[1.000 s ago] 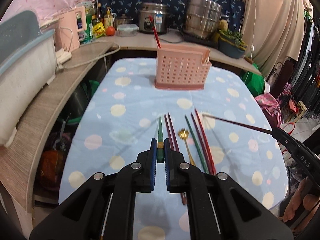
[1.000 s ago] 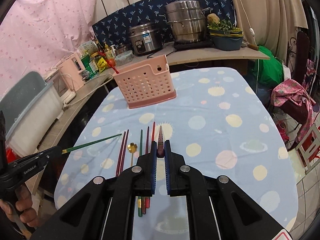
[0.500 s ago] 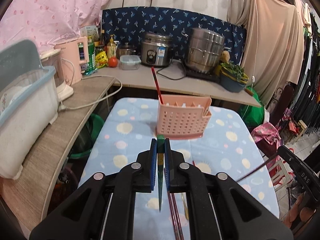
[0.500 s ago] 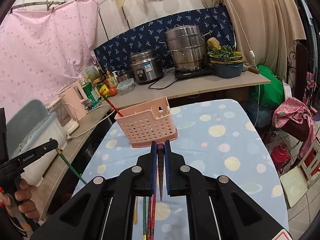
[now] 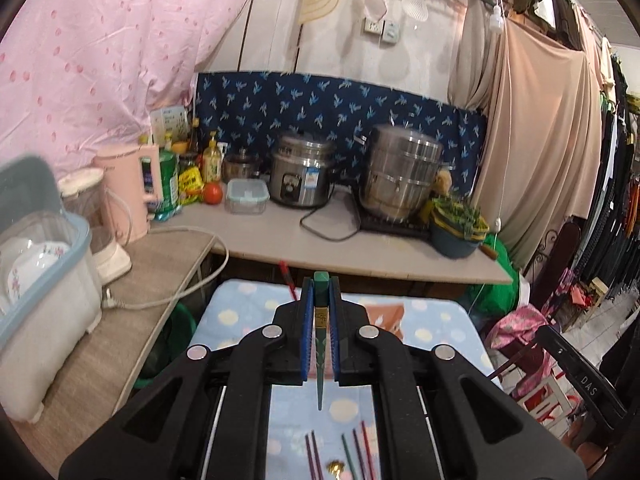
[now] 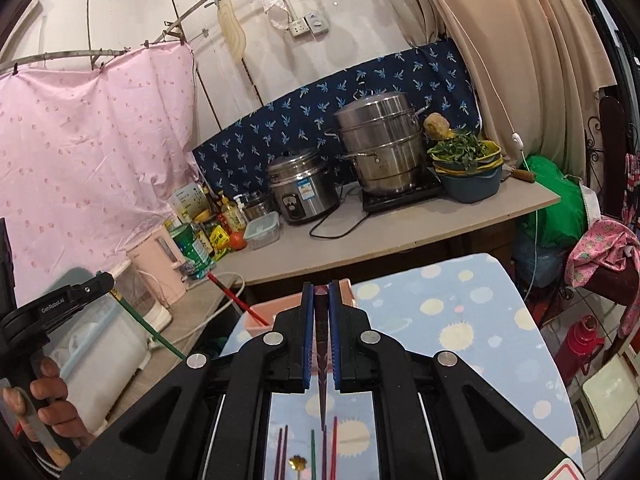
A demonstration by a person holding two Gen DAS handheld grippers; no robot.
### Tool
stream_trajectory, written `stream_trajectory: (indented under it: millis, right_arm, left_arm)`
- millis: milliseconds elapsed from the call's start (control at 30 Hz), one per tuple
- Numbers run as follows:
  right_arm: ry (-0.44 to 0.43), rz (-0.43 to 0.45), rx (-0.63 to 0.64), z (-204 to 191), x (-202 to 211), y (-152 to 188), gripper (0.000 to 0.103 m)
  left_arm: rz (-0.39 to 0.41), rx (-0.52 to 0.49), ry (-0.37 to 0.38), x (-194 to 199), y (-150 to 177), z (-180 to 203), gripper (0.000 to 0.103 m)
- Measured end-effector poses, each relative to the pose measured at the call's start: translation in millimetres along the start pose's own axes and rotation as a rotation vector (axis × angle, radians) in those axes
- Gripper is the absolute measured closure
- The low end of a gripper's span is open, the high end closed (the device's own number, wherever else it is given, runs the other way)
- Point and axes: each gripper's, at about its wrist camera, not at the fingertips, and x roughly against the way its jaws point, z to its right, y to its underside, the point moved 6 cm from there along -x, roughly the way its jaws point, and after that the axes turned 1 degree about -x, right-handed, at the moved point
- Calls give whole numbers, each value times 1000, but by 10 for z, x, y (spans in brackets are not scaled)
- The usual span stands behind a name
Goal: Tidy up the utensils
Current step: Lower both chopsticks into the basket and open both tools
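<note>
We can read "DAS" in pale letters on the black body of the right gripper (image 5: 505, 369), seen from the left camera. From the right camera, "GenRobot.AI" runs along the left gripper (image 6: 109, 279). The rice cooker's label (image 6: 306, 191) is too small to read.

**Two grippers each hold a chopstick above a spotted table**

The right gripper (image 6: 321, 294) fills the foreground, its blue-padded jaws clamped on a dark purple chopstick (image 6: 322, 380) whose tip hangs down. At far left, a hand (image 6: 50, 396) holds the left gripper (image 6: 105, 280), which grips a green chopstick (image 6: 148, 328). A pink basket (image 6: 258, 316) with a red chopstick (image 6: 236, 300) peeks out behind. More chopsticks (image 6: 334, 446) and a gold spoon (image 6: 297, 462) lie on the blue tablecloth (image 6: 460, 320).
</note>
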Motion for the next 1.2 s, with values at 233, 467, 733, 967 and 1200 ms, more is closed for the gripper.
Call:
stream_trajectory:
  millis: [233, 467, 733, 967, 1200]
  right_arm:
    - [-42, 105, 7, -191, -245, -598, 96]
    - [-61, 131, 4, -279, -648, -864, 96]
    - [-43, 47, 23, -233, -1218, -642, 96]
    - [-28, -25, 28, -197, -1563, -366, 96]
    - [-13, -79, 33, -141, -1768, -136, 96]
  left_arm:
    - [89, -14, -16, -186, -493, 123, 96]
    - [125, -37, -51, -533, -712, 127, 96]
    - [59, -18, -48, -1048, -517, 3, 96]
    - [-5, -12, -51, -1380, -271, -44, 96]
    - [-58, -7, -53, -1593, -82, -79, 96]
